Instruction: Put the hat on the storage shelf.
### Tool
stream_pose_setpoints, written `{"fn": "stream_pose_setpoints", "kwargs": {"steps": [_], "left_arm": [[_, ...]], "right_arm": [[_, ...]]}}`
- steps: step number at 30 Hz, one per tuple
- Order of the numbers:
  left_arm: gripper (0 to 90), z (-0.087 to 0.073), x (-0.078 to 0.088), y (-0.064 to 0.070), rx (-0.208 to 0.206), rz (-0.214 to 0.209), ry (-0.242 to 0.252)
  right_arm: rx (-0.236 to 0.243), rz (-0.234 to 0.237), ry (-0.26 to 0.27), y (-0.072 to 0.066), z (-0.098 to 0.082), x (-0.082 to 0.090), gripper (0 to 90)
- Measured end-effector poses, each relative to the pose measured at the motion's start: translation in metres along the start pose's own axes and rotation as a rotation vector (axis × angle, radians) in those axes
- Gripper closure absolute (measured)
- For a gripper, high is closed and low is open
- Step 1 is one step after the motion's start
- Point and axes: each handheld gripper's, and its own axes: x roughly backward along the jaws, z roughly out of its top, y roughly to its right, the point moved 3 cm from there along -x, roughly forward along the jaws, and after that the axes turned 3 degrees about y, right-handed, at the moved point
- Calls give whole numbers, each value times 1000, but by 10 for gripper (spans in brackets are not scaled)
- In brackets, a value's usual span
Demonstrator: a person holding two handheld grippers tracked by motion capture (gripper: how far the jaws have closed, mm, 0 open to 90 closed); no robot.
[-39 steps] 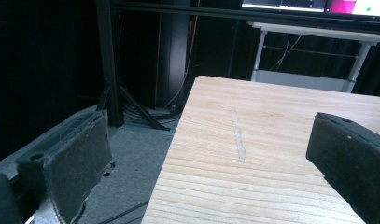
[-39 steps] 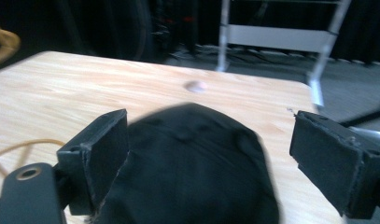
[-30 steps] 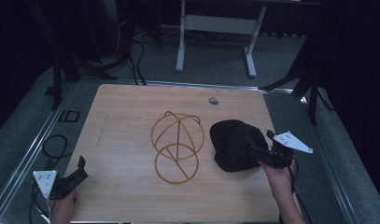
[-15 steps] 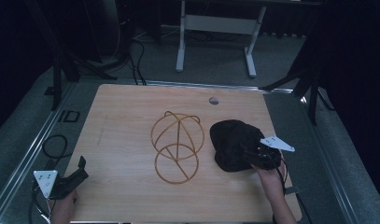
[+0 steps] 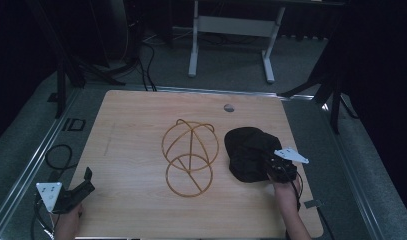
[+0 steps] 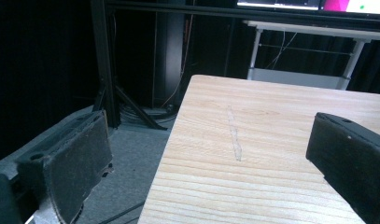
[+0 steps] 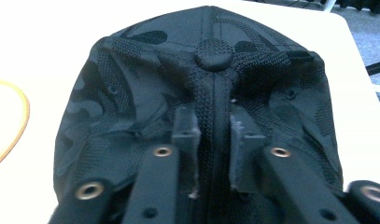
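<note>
A black mesh cap [image 5: 248,150] lies on the right half of the wooden table [image 5: 136,130], crown button up [image 7: 214,54]. My right gripper [image 5: 271,167] is down on its near side. Its jaws have just been closing, and in the right gripper view my right gripper [image 7: 213,126] pinches a fold of the cap's crown fabric between its pads. A golden wire stand [image 5: 189,155], a domed frame on a ring base, sits left of the cap; its ring edge [image 7: 19,121] curves past. My left gripper [image 5: 86,180] rests open at the table's front left corner, with nothing between its jaws [image 6: 211,149].
A small grey round disc [image 5: 229,107] sits near the table's far edge. Black cables [image 5: 58,155] lie on the floor left of the table. A white desk frame [image 5: 231,30] stands behind it. The left table edge [image 6: 171,140] drops to grey floor.
My right gripper has come down and in onto the cap, and its jaws have closed on the fabric. The left gripper has stayed where it was.
</note>
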Motion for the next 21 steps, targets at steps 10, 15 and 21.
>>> {"fn": "stream_pose_setpoints", "kwargs": {"steps": [10,15,21], "left_arm": [[5,0,0,0,2,3,1],[5,0,0,0,5,0,3],[5,0,0,0,3,-1,1]], "right_arm": [[-2,-3,15,0,4,1,866],[-4,-11,20,1,9,3,868],[-7,-20,41,4,17,10,868]]}}
